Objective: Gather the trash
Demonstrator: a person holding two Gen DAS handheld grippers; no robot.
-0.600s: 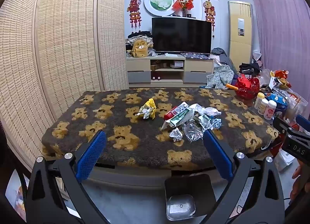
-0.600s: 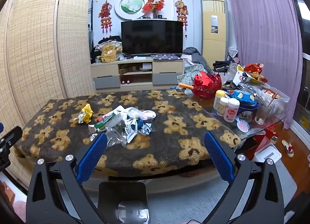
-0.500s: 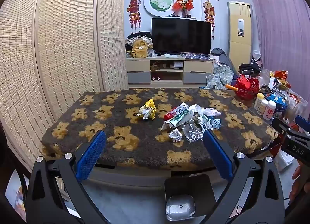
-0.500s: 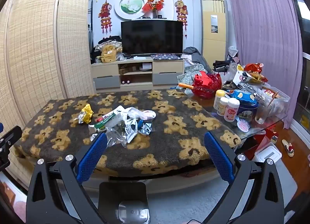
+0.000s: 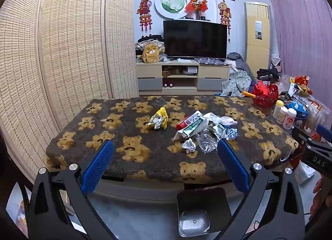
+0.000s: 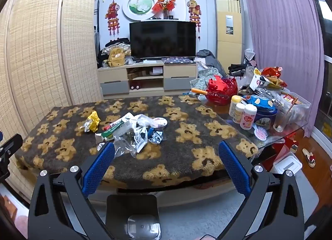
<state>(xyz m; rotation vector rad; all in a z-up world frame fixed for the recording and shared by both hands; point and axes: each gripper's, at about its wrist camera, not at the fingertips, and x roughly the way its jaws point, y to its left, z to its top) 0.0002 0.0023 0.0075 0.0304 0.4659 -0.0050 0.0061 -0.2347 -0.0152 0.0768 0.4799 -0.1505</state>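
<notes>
Lying mid-frame on the bear-print cover (image 5: pixel 128 148): crumpled trash (image 5: pixel 199 130), yellow wrapper (image 5: pixel 159 118) apart; left gripper (image 5: pixel 164 163) and right gripper (image 6: pixel 165 163) jaws spread, empty.

A wrapper (image 5: pixel 159 118) lies left of the trash pile (image 5: pixel 204 131) on the table (image 5: pixel 128 152).

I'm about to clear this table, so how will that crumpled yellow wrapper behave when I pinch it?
The yellow wrapper looks crumpled and thin, so it will probably crush flat between the pads. It seems very light and may slide on the bear-print cover if nudged. It lies apart from the trash pile, so nothing should drag along.
</notes>
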